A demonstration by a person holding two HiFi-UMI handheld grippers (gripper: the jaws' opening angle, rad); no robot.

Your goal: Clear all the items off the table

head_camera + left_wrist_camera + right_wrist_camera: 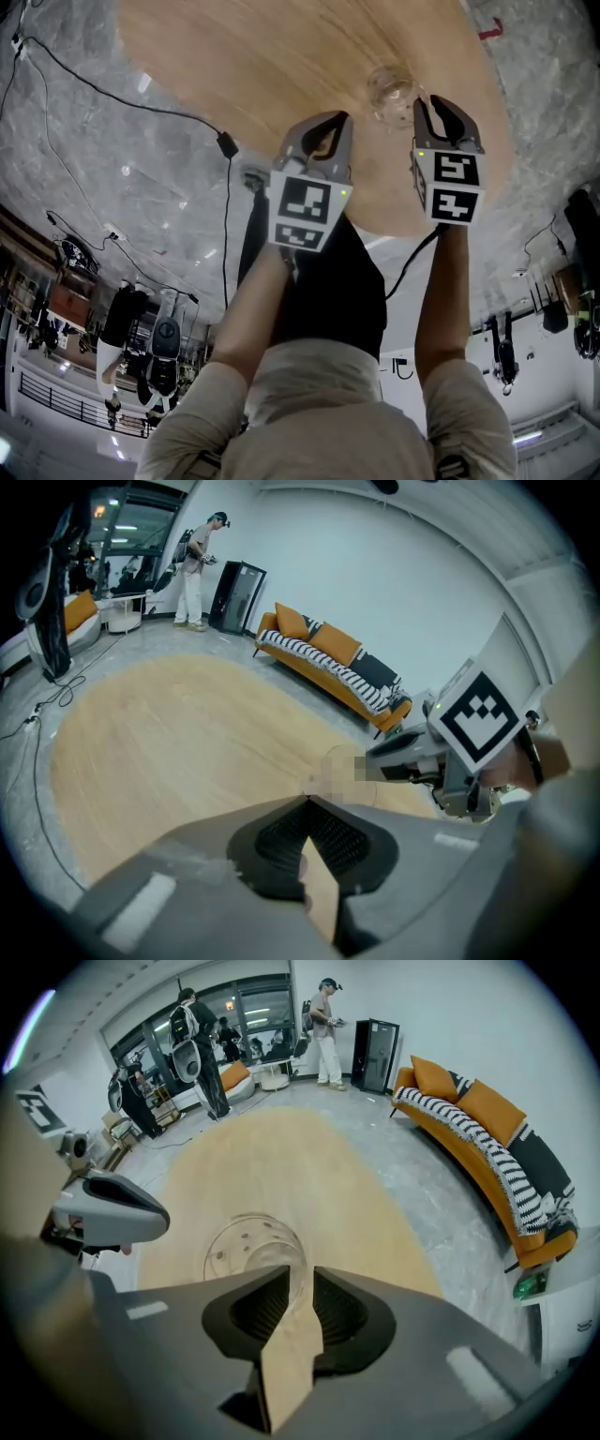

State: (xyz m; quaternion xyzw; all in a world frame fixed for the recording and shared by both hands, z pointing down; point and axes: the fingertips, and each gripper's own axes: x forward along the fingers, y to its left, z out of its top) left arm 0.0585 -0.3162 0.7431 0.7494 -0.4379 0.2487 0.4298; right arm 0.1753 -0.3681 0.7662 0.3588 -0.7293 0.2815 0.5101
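Note:
A clear drinking glass (392,92) stands near the right edge of the round wooden table (262,56). My right gripper (424,103) is at the glass's right side. In the right gripper view the jaws (298,1277) are pinched on the near wall of the glass (246,1246), whose rim rises between the tips. My left gripper (340,120) hovers just left of the glass, apart from it. Its jaws (307,801) meet at the tips with nothing between them. The left gripper view shows the glass (339,761) faintly, with the right gripper (405,757) on it.
The table's near edge lies under both grippers. Black cables (141,103) run over the grey floor to the left. An orange sofa (487,1138) stands off to one side, and people (326,1026) stand with gear at the far end of the room.

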